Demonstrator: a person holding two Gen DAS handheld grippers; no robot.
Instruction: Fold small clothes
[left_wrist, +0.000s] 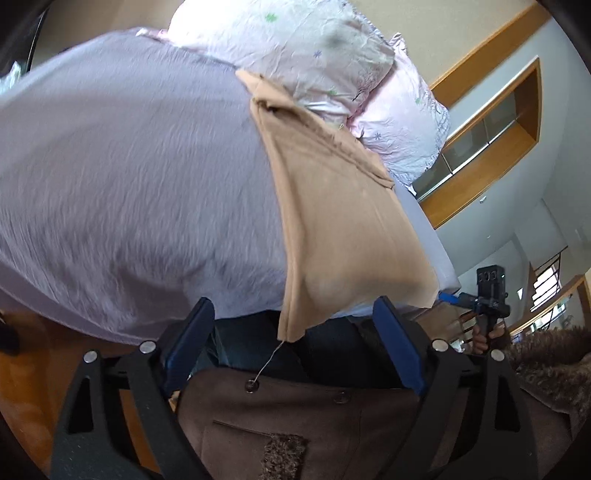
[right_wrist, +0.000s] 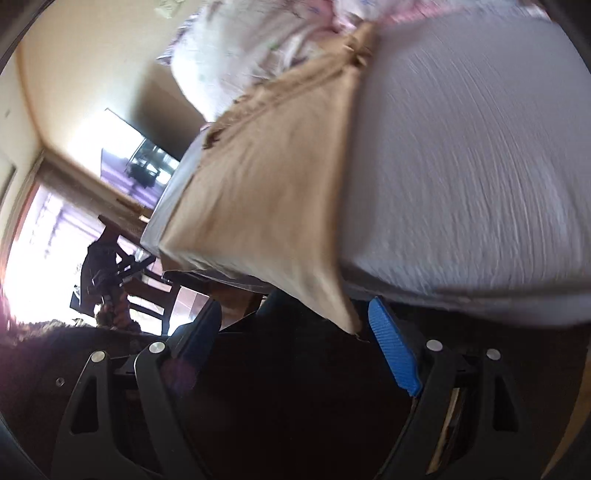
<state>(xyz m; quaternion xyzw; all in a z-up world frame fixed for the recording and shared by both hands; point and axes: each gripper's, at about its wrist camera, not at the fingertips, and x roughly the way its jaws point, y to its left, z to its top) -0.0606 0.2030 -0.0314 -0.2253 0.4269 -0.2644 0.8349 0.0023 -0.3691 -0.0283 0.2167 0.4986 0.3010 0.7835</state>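
A tan garment (left_wrist: 340, 229) lies folded in a long strip on the lilac bed sheet (left_wrist: 129, 184), its near end hanging over the bed edge. My left gripper (left_wrist: 291, 325) is open, its blue pads (left_wrist: 192, 332) on either side of the hanging corner, not touching it. In the right wrist view the tan garment (right_wrist: 266, 192) also hangs off the bed (right_wrist: 461, 166). My right gripper (right_wrist: 295, 325) is open, the garment's corner between its fingers (right_wrist: 391, 343). The right gripper also shows in the left wrist view (left_wrist: 487, 295), off the bed's corner.
Floral pillows (left_wrist: 295, 51) lie at the bed's far end, touching the garment's far end. A brown coat with buttons (left_wrist: 314, 413) is right below the left gripper. A wooden shelf niche (left_wrist: 491, 136) is on the wall. A bright window (right_wrist: 44, 240) is at left.
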